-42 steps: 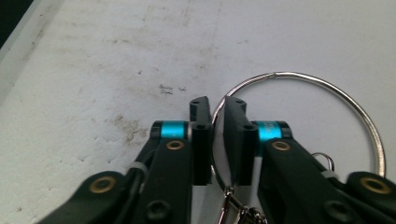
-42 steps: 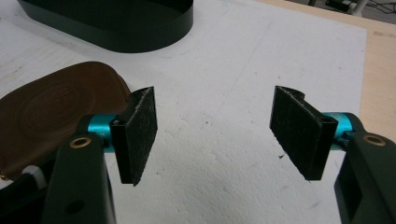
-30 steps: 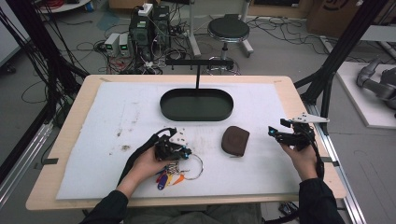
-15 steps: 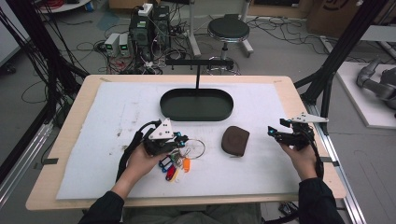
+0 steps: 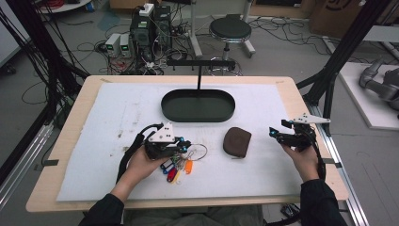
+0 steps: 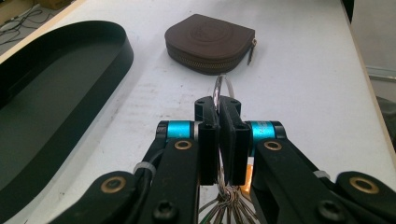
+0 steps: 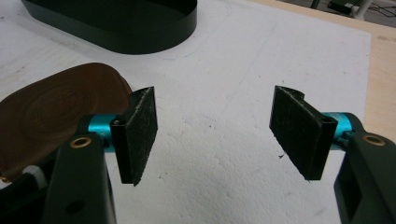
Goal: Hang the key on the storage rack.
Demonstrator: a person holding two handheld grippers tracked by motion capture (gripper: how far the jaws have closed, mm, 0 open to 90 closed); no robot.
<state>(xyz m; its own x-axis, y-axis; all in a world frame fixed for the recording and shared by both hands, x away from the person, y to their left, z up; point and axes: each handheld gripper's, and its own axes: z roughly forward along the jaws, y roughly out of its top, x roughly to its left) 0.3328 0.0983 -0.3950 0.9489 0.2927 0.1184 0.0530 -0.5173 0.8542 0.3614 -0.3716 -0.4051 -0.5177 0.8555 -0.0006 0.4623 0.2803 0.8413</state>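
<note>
While left tool (image 6: 218,116) pinches key ring (image 6: 223,88), pouch (image 6: 210,43) ahead, tray (image 6: 56,84) beside

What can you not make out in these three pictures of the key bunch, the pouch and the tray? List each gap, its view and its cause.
- Key bunch: high view too small to count keys or tags; in the left gripper view the left gripper, shut on its ring, covers most of it.
- Brown pouch: cut by the right gripper view's left edge and partly behind a jaw.
- Black tray: far end cut off by the left gripper view's edge.
</note>
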